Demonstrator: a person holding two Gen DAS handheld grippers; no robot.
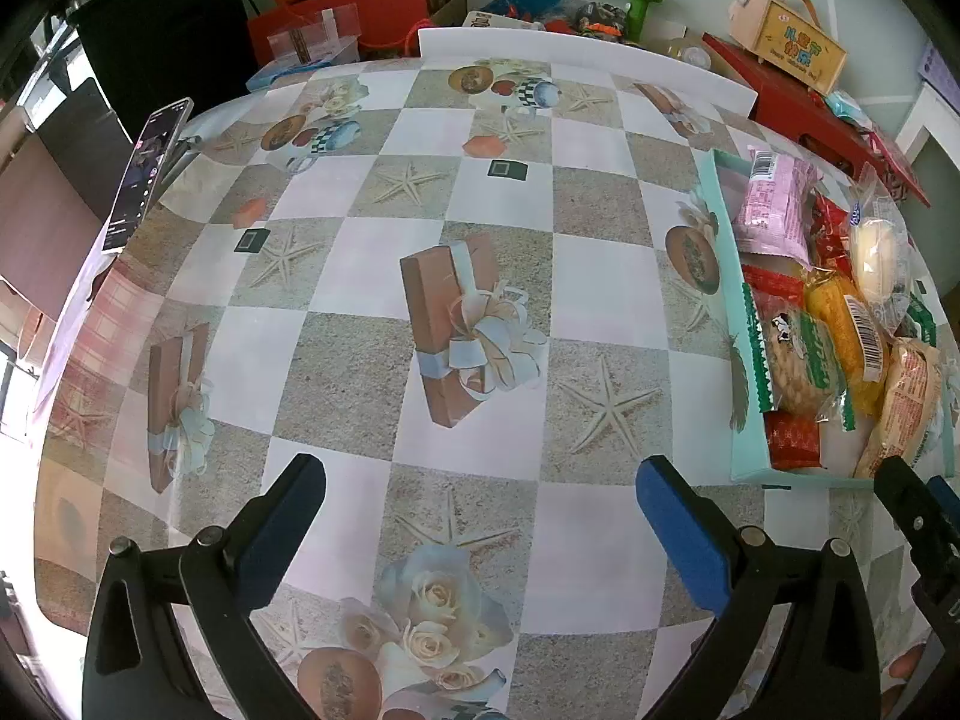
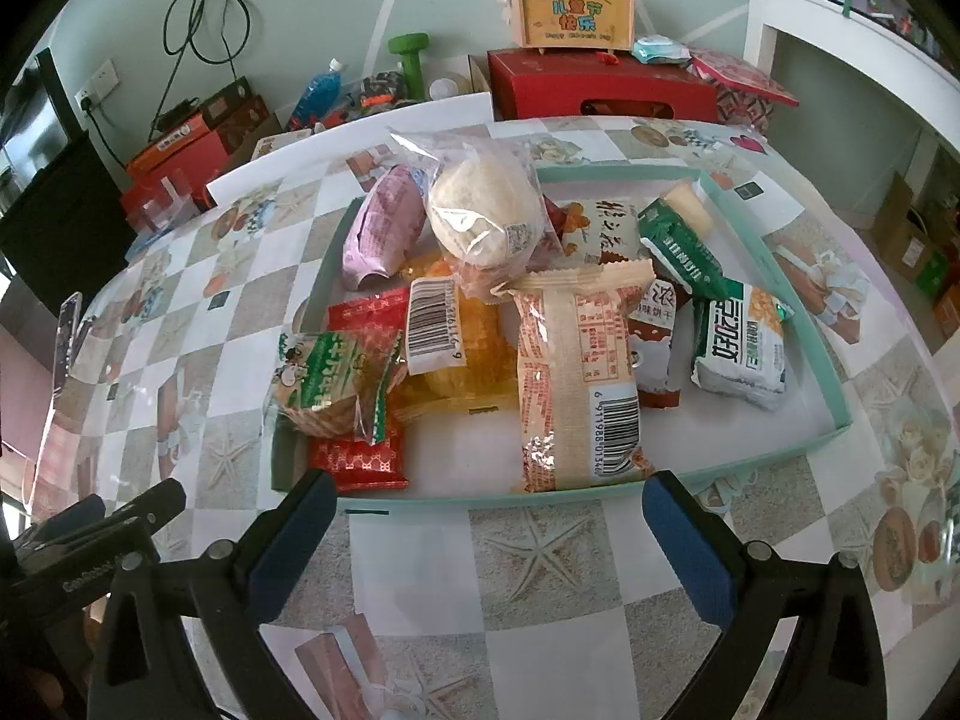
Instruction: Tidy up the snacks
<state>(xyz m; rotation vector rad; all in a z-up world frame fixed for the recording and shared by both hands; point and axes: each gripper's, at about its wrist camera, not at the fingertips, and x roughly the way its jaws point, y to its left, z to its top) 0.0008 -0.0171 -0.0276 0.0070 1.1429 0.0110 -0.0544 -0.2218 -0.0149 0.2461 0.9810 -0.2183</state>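
Observation:
A shallow teal box sits on the table and holds several snack packets. Among them are a clear bag with a round bun, a pink packet, an orange-and-white packet, a green-and-white packet, a peanut bag and red packets. My right gripper hovers open just in front of the box's near wall, holding nothing. My left gripper stands open over the bare tablecloth, left of the box. The right gripper also shows at the left wrist view's right edge.
A phone leans on a stand at the table's left edge. Behind the table lie red and orange boxes, a green dumbbell, a blue bottle and a small wooden case. White shelving stands at the right.

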